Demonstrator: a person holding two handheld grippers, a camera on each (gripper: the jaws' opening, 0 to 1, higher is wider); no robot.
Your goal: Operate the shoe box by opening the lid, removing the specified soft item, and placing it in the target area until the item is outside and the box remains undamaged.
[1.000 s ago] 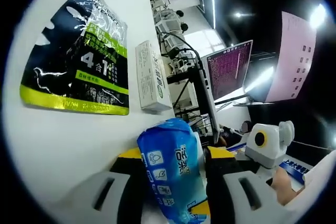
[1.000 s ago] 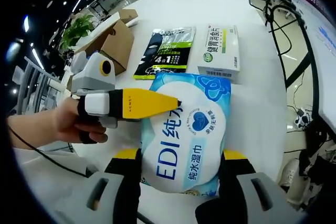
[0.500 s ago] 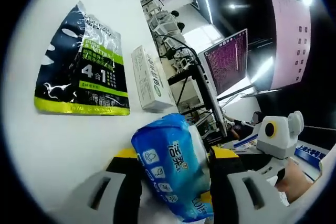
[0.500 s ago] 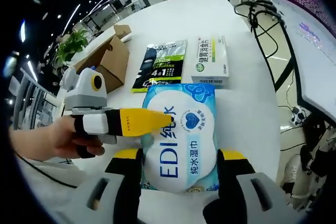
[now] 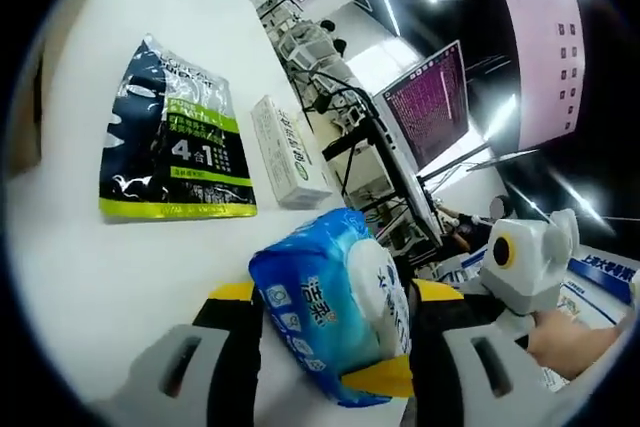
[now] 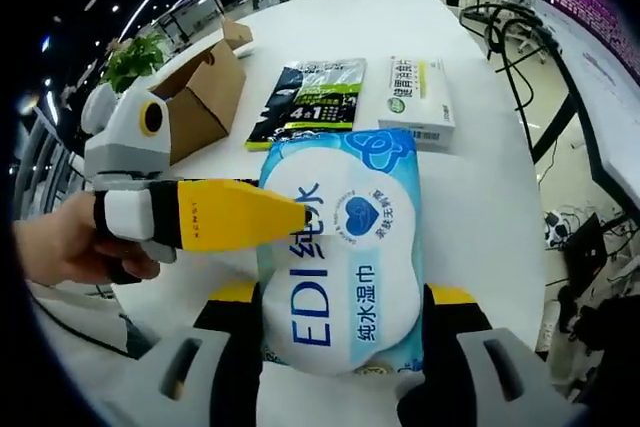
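One blue wet-wipe pack (image 6: 345, 267) is squeezed between the jaws of both grippers, the right gripper (image 6: 340, 322) and the left gripper (image 5: 335, 342), above the white desk (image 6: 470, 187); on the desk lie one dark pouch (image 6: 308, 102), one white-and-green carton (image 6: 420, 97) and one open brown shoe box (image 6: 200, 97).

Blue wet-wipes pack (image 6: 345, 267) held above table, open cardboard box (image 6: 200, 97) behind

- Your right gripper (image 6: 340, 332) clamps the blue wet-wipe pack (image 6: 345, 252) between its jaws.
- Your left gripper (image 6: 215, 215) touches the pack's edge.
- The open cardboard box (image 6: 200, 97) sits on the worktop (image 6: 480, 187).
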